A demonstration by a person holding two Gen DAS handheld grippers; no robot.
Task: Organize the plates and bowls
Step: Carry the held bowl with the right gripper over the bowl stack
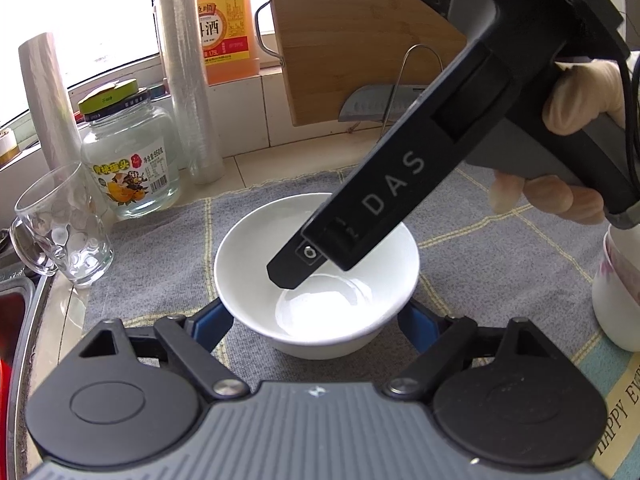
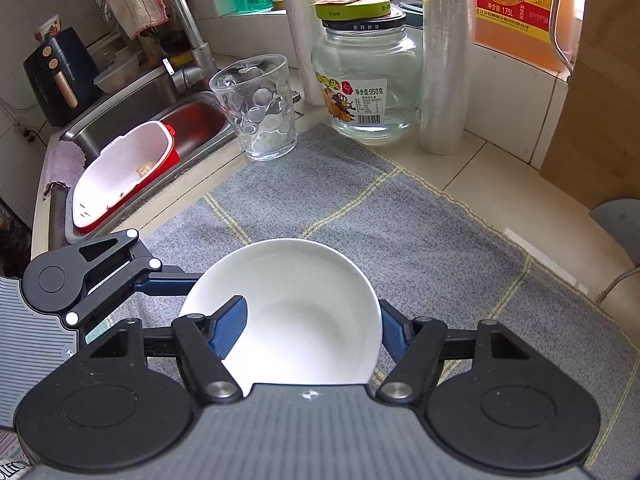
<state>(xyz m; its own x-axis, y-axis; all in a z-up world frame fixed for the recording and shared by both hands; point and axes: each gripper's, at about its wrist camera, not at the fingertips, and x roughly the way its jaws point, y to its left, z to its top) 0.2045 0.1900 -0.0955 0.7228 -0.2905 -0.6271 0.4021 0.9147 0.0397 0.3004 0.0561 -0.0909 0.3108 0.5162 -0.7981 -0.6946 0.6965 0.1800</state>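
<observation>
The right gripper had one blue finger inside the white bowl and one outside, pinching its wall, seemingly to lift it. The left gripper stood wide, fingers on either side of the bowl; whether they touched it I could not tell, perhaps steadying it. The bowl sat on the grey mat, near the glass tumbler and jar.

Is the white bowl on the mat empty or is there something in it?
Empty: the white bowl shows bare glazed bottom, apart from one right gripper finger reaching inside its rim.
</observation>
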